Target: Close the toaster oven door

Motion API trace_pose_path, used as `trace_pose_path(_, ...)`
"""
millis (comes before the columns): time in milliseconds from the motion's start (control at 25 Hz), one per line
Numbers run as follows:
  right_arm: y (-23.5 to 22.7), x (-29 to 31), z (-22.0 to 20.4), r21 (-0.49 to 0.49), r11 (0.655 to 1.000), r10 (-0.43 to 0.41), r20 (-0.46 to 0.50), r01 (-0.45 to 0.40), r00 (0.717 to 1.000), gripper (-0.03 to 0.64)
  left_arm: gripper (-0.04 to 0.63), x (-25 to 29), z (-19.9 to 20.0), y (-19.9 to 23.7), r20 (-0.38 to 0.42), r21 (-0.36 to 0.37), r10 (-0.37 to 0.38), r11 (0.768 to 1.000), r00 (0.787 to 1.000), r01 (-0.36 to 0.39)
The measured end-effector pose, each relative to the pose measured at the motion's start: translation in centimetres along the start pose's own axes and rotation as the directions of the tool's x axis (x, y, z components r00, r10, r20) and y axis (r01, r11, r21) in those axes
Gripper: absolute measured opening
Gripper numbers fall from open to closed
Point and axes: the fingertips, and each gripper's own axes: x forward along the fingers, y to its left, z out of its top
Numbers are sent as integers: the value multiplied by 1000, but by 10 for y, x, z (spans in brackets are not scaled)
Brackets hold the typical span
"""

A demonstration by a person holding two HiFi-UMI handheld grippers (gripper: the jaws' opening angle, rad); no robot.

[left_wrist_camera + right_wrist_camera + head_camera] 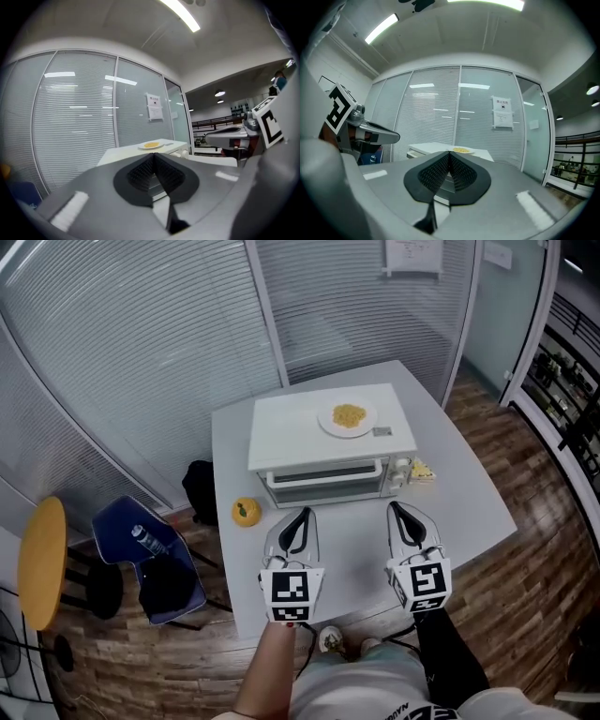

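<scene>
A white toaster oven (328, 442) stands at the middle of the grey table (469, 493), its glass door (323, 480) facing me and upright against the front. A plate of yellow food (348, 417) rests on top of it. My left gripper (298, 513) hovers just in front of the door's left part, jaws shut and empty. My right gripper (396, 507) hangs near the oven's right front corner, also shut on nothing. The left gripper view has the shut tips (153, 156) before the oven (140, 152); the right gripper view likewise has the tips (449, 153) and the oven (431, 149).
A small yellow object (247, 512) lies on the table left of the oven, and a yellow-white item (421, 471) lies at its right. A blue chair (150, 563), a yellow stool (42, 563) and a black bag (199, 488) stand left of the table.
</scene>
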Motion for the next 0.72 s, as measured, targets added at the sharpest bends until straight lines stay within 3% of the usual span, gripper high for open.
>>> trace_pose_path(720, -22, -68, -7, 9, 992, 128, 11, -128, 992, 3, 55, -56, 9, -73, 14, 15, 109, 994, 994, -109)
